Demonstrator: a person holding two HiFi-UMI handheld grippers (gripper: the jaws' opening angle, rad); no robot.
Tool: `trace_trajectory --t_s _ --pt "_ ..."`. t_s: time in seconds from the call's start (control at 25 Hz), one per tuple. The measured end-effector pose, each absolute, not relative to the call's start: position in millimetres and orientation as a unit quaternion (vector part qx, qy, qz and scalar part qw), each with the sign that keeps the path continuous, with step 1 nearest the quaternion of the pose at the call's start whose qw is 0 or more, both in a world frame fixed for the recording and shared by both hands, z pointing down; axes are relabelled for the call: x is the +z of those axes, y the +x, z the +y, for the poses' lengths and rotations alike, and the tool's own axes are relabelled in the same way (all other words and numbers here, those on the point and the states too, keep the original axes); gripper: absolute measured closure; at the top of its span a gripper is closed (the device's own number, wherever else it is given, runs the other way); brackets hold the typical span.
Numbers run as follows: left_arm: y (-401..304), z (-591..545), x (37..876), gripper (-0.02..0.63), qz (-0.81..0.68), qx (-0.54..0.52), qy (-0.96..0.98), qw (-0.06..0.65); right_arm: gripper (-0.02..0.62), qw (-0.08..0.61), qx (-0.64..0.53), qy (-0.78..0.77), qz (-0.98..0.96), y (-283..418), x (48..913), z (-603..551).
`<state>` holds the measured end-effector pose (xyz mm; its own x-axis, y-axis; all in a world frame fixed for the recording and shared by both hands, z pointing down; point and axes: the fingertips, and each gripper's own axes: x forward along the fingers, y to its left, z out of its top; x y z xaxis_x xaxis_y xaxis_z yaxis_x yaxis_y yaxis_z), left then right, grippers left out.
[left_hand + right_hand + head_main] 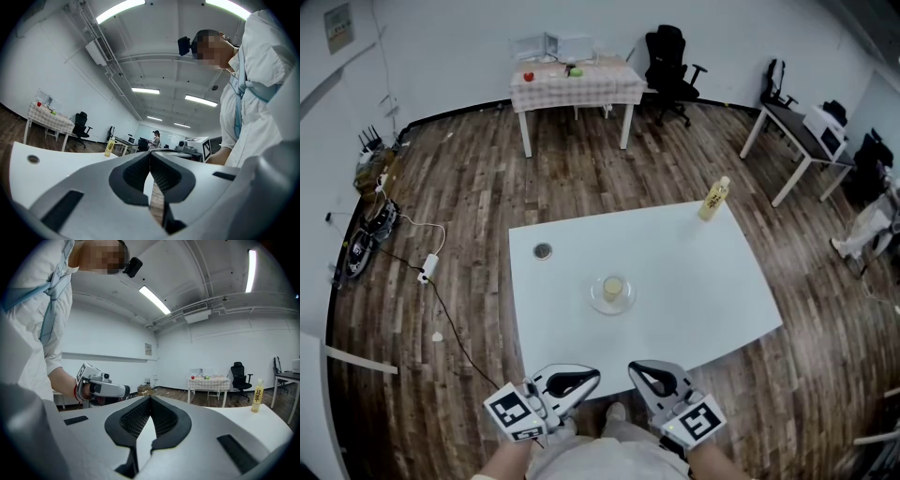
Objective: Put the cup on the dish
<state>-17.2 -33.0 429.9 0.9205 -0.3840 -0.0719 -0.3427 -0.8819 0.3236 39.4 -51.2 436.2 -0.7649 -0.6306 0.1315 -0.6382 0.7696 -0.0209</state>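
Observation:
A pale yellow cup (613, 286) stands upright on a clear glass dish (597, 301) in the middle of the white table (694, 300). Both grippers hang below the table's near edge, close to the person's body and well short of the cup. My left gripper (595, 375) is shut with nothing in it; in its own view the pads meet at the tip (150, 154). My right gripper (633, 367) is also shut and empty, its tips touching (150, 398). The two grippers point inward, toward each other. Cup and dish appear in neither gripper view.
A yellow bottle (713, 199) stands at the table's far right corner, and a small dark round disc (543, 250) lies at its far left. Behind are a checked table (577, 86), an office chair (670, 61) and a desk (797, 131). Cables lie on the floor at left (403, 248).

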Motion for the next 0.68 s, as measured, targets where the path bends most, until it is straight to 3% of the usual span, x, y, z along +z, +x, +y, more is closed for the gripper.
trace_trajectory --t_s 0.68 --pt "-17.3 -34.3 431.5 0.603 -0.187 -0.062 0.968 0.157 0.565 0.056 0.035 0.337 -0.939 41.3 436.0 -56.3"
